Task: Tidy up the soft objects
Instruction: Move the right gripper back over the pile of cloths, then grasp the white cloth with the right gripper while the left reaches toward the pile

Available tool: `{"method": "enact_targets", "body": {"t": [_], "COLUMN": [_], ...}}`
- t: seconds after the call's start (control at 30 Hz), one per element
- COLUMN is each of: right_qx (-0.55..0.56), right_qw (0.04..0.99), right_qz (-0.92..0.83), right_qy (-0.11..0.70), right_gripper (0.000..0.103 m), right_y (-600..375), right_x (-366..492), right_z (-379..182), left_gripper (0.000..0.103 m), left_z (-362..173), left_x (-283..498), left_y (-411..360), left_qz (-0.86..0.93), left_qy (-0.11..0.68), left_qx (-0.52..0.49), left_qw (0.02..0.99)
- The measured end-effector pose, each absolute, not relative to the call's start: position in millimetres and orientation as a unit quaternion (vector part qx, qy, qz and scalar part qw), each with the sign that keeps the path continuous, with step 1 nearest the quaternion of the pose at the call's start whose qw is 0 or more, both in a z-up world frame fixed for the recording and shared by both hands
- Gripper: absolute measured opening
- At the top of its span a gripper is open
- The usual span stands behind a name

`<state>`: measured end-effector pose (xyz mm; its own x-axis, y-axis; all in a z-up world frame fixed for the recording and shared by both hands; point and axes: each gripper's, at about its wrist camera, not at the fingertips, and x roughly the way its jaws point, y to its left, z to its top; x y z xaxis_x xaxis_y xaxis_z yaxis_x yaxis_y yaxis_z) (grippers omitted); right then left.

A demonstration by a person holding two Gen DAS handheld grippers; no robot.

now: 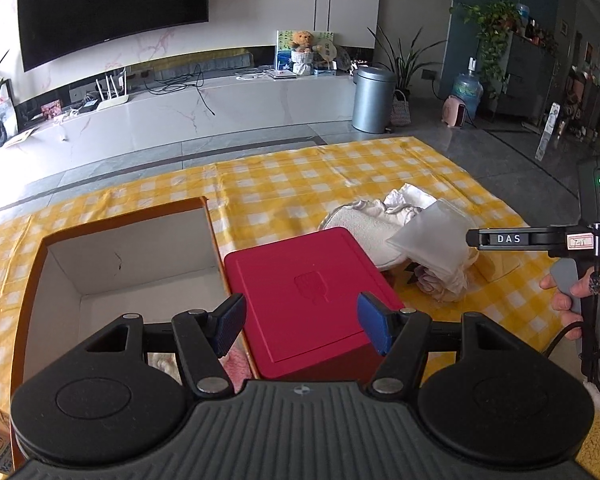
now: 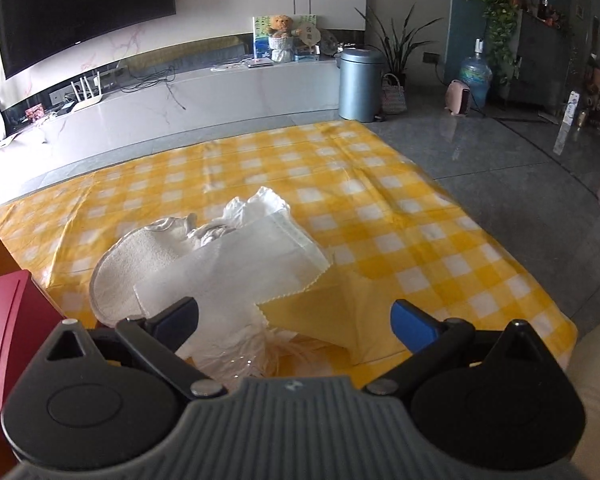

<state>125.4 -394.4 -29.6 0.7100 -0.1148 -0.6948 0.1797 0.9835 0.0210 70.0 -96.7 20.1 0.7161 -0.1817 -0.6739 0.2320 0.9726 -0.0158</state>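
A pile of white soft cloths (image 1: pixel 412 232) lies on the yellow checked tablecloth (image 1: pixel 300 176); in the right wrist view the pile (image 2: pixel 220 256) sits just ahead of my open, empty right gripper (image 2: pixel 296 320), with a yellow cloth (image 2: pixel 320 312) between the fingers. My left gripper (image 1: pixel 300 324) is open and empty above a red box lid (image 1: pixel 300 292), beside an open cardboard box (image 1: pixel 132 256) holding a pink soft item (image 1: pixel 236 364). The right gripper also shows in the left wrist view (image 1: pixel 472 238), its tip at the cloth pile.
A red box (image 2: pixel 4 340) stands left of the pile. Beyond the table are a white TV bench (image 1: pixel 220 108), a grey bin (image 1: pixel 372 100), plants and a water bottle (image 1: pixel 466 92). The table's right edge drops to a grey floor (image 2: pixel 520 184).
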Motion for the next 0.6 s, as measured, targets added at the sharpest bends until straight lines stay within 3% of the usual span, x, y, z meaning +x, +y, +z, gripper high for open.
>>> {"method": "enact_targets", "body": {"t": [0.13, 0.3, 0.43, 0.6], "right_qx": [0.086, 0.205, 0.275, 0.337], "right_qw": [0.915, 0.883, 0.854, 0.826], "right_qz": [-0.054, 0.038, 0.073, 0.047], "right_qy": [0.39, 0.42, 0.437, 0.45], "right_gripper": [0.099, 0.078, 0.076, 0.047], "right_y": [-392, -399, -402, -409], "right_x": [141, 138, 141, 157], "right_z": [-35, -34, -42, -64], "left_gripper": [0.075, 0.075, 0.075, 0.075], "left_z": [18, 18, 17, 17], "left_x": [71, 72, 73, 70], "left_y": [-116, -125, -124, -129], "left_qz": [-0.101, -0.097, -0.116, -0.126], "left_qy": [0.363, 0.368, 0.375, 0.377], "left_qx": [0.071, 0.078, 0.063, 0.061], "left_qw": [0.924, 0.921, 0.918, 0.915]}}
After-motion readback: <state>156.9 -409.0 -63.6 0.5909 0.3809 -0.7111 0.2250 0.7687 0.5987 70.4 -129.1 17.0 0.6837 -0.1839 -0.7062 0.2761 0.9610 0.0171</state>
